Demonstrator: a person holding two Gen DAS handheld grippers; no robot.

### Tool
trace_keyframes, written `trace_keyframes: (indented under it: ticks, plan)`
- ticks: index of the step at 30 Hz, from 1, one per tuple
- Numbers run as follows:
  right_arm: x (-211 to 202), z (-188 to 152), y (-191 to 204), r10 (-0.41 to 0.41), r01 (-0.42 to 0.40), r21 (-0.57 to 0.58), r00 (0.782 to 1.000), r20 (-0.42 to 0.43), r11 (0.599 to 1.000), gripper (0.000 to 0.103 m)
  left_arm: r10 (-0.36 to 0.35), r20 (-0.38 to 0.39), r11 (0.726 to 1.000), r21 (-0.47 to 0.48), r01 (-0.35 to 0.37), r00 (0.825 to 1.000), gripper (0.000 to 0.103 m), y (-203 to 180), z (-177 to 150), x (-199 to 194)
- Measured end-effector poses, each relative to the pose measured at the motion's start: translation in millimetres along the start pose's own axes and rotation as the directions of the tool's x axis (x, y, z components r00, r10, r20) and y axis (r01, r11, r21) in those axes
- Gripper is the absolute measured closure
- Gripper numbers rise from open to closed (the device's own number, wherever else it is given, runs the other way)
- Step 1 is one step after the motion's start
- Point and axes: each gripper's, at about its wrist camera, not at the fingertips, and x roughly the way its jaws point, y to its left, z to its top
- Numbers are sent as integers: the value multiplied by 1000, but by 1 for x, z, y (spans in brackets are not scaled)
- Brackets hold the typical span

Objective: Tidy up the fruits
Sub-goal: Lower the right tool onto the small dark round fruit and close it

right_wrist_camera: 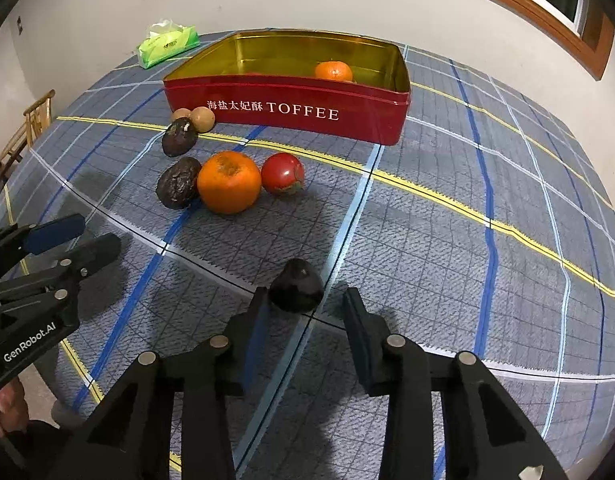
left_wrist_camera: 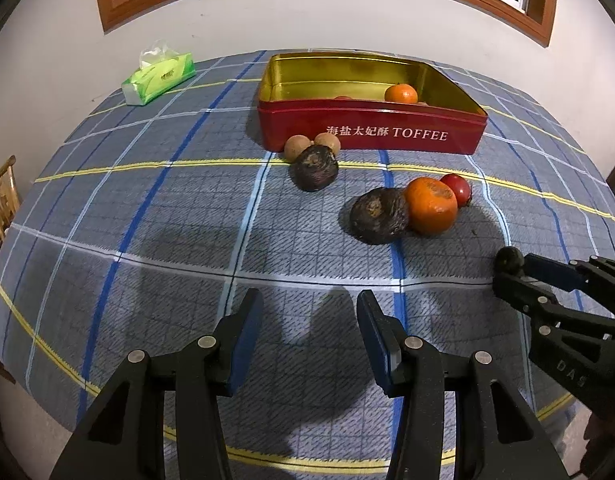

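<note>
A small dark fruit (right_wrist_camera: 296, 286) lies on the checked cloth just ahead of my right gripper (right_wrist_camera: 305, 294). It sits against the left fingertip, with a gap to the right one, so the jaws stand open around it. The left wrist view shows the same dark fruit (left_wrist_camera: 509, 260) at the right gripper's (left_wrist_camera: 511, 272) tips. My left gripper (left_wrist_camera: 309, 300) hovers open over bare cloth with nothing between its fingers. Farther off lie an orange (left_wrist_camera: 431, 205), a tomato (left_wrist_camera: 456, 188), two dark fruits (left_wrist_camera: 379, 216) (left_wrist_camera: 315, 168) and two small brown fruits (left_wrist_camera: 297, 147). A mandarin (left_wrist_camera: 401, 93) rests inside the red toffee tin (left_wrist_camera: 291, 124).
A green tissue pack (left_wrist_camera: 159, 76) sits at the table's far left corner near the wall. A wooden chair (left_wrist_camera: 1, 192) stands off the left edge. The tin is against the far side, under a window.
</note>
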Motion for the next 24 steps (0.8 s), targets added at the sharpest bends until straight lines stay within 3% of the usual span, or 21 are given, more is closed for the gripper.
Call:
trace_keyframes:
  ticks: [9, 24]
  plan:
    - [1, 3, -7, 4, -5, 19, 1000, 2, 1000, 79, -19, -6, 1000, 4, 19, 1000, 53, -6, 4, 4]
    - [7, 13, -33, -1, 1, 61, 1000, 9, 998, 79, -69, -15, 998, -4, 69, 998, 53, -16, 18, 13]
